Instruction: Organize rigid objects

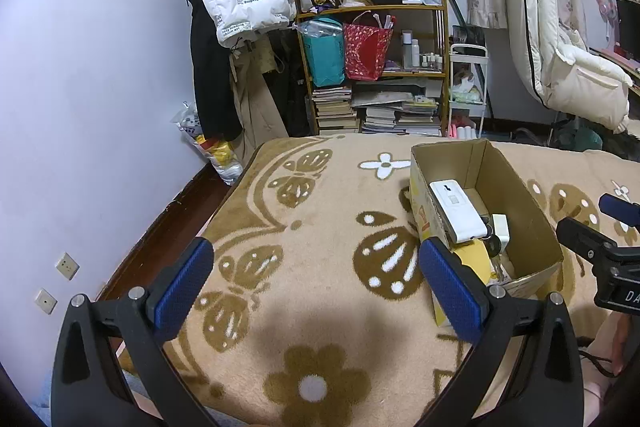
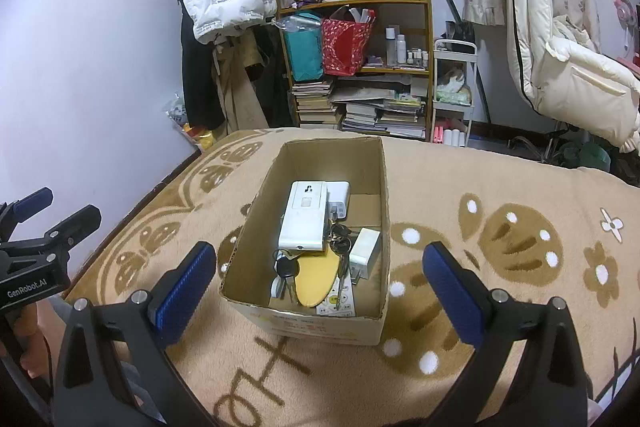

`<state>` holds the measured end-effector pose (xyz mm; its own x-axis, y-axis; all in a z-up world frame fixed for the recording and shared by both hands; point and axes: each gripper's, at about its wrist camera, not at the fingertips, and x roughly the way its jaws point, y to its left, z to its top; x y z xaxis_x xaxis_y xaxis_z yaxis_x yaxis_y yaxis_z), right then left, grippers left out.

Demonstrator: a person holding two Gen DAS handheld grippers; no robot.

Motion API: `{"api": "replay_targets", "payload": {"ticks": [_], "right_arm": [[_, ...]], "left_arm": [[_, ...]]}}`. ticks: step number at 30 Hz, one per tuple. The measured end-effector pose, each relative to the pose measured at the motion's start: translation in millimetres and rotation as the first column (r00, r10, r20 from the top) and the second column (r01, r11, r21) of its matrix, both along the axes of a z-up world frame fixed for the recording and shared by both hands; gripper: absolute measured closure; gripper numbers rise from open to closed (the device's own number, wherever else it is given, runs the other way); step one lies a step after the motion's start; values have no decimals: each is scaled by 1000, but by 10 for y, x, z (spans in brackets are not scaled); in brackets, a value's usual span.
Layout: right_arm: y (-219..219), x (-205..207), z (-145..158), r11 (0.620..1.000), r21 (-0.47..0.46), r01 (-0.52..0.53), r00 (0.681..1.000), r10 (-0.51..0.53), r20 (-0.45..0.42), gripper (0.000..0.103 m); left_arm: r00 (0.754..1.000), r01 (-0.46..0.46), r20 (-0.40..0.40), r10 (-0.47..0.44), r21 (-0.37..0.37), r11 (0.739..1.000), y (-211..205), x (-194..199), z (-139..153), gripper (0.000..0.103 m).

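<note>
Right wrist: box [image 2: 320,327] between claw [image 2: 320,291] fingers.

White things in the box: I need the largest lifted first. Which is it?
The long flat white device with the small square panel, lying on top; the white adapter beside it is smaller.

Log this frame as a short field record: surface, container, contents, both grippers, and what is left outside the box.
surface: patterned blanket on a bed
container: open cardboard box, upright on the blanket
contents: white device, keys, yellow oval piece, white adapter, printed card
left gripper: open, empty, over bare blanket left of the box
right gripper: open, empty, facing the box's near end
outside the box: no loose item visible on the blanket
</note>
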<state>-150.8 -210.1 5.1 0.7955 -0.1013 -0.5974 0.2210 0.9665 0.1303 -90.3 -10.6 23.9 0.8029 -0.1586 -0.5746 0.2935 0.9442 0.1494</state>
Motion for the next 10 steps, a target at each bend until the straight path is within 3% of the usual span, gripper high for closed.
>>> {"api": "replay_targets", "payload": {"ticks": [10], "right_arm": [[5,-2,-9,1000,1,0,1000,0,-1,0]], "left_arm": [[1000,1,6,-1,3,1000,5,-6,3,1]]}}
